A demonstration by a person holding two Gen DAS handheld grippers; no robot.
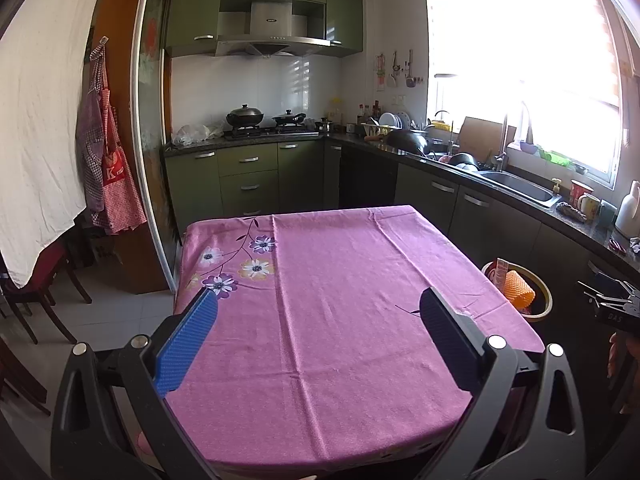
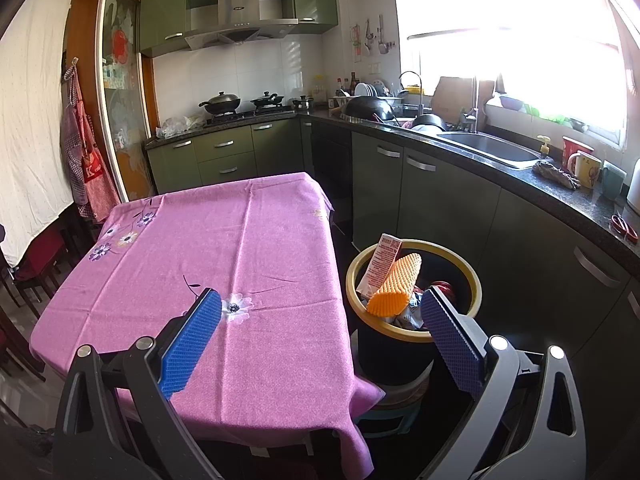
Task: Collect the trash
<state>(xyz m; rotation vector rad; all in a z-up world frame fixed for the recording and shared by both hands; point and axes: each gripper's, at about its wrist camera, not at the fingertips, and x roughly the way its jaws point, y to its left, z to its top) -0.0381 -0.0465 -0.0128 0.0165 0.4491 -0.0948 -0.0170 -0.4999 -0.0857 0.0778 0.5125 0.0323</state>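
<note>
A black trash bin with a yellow rim [image 2: 476, 280] stands right of the table, raised on a small stool. In it lie an orange foam net [image 2: 394, 290], a red-and-white carton [image 2: 380, 264] and crumpled wrappers. The same bin [image 1: 546, 300] shows past the table's right edge in the left wrist view, with the orange net [image 1: 520, 290] inside. My right gripper [image 2: 320, 312] is open, spanning the table's right edge and the bin's near rim, nothing between its blue pads. My left gripper [image 1: 318, 306] is open above the pink flowered tablecloth [image 1: 340, 280], holding nothing.
Dark green cabinets and a black counter [image 2: 520, 184] run along the back and right, with a sink [image 2: 492, 148], mugs, pots and a stove. Dark wooden chairs [image 1: 44, 296] stand at the left under a white cloth. My other hand-held tool [image 1: 612, 304] shows at the right edge.
</note>
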